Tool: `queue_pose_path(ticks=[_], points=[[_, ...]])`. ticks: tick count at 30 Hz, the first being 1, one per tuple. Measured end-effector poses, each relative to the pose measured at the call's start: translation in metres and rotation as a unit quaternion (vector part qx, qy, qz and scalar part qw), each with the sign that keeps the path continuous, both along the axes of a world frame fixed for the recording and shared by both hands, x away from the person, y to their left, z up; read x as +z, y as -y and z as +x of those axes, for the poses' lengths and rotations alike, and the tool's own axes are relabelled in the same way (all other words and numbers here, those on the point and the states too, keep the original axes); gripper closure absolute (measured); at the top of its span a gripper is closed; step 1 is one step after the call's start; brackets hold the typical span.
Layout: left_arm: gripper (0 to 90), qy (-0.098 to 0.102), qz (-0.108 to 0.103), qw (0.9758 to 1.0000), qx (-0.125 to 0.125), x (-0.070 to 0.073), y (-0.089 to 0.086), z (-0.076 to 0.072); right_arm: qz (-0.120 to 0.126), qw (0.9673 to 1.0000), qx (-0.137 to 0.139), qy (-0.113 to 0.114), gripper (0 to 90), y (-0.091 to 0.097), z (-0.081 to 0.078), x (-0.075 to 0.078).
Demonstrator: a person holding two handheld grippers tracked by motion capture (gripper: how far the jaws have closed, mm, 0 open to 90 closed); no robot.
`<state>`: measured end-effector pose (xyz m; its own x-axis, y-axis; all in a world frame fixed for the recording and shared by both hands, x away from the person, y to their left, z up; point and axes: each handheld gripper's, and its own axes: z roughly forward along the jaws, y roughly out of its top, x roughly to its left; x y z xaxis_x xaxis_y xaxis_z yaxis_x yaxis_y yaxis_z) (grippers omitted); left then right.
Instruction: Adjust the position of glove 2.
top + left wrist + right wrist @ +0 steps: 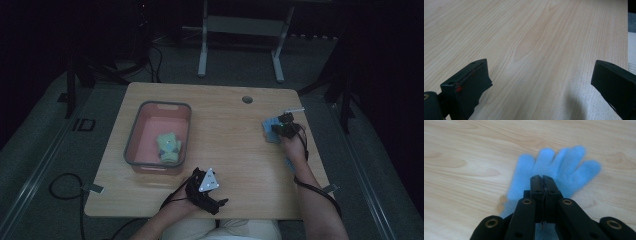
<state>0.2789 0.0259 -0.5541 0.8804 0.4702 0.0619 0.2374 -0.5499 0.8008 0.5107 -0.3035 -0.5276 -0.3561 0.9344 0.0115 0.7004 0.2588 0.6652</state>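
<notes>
Both hands low over table (235, 150)

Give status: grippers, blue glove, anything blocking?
Right gripper shut on blue glove, glove flat on table. Left gripper open, empty, over bare wood. Pink bin holds green glove. Nothing blocking.

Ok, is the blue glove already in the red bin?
No, the blue glove lies on the table at the right tool, apart from the red bin.
</notes>
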Motion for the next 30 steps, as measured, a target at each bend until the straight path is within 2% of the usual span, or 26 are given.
queue_pose_path(ticks=[2, 5, 11, 17, 22, 26, 30], points=[[1.7, 0.000, 0.000, 1.0000, 0.000, 0.000, 0.000, 0.000, 0.008, 0.9999, 0.006, 0.006, 88.6, -0.005, -0.005, 0.007], [1.7, 0.001, -0.002, 1.0000, 0.000, 0.000, -0.001, 0.000, 0.007, 0.9996, 0.013, 0.025, 88.6, -0.016, -0.016, 0.021], [1.6, 0.004, -0.003, 1.0000, -0.001, 0.000, -0.001, 0.000, 0.042, 0.9970, 0.026, 0.059, 88.6, -0.039, -0.048, 0.051], [1.7, 0.008, -0.001, 1.0000, -0.001, -0.001, -0.001, 0.000, 0.027, 0.9935, 0.048, 0.099, 88.6, -0.067, -0.084, 0.083], [1.7, 0.012, -0.001, 0.9999, -0.001, -0.001, 0.000, 0.000, 0.045, 0.9909, 0.056, 0.113, 88.6, -0.088, -0.113, 0.104], [1.7, 0.012, -0.002, 0.9999, 0.000, -0.001, -0.001, 0.000, 0.071, 0.9890, 0.058, 0.116, 88.6, -0.100, -0.130, 0.110], [1.6, 0.010, -0.007, 0.9999, 0.002, -0.001, -0.003, 0.000, 0.074, 0.9882, 0.065, 0.117, 88.6, -0.113, -0.147, 0.106]])
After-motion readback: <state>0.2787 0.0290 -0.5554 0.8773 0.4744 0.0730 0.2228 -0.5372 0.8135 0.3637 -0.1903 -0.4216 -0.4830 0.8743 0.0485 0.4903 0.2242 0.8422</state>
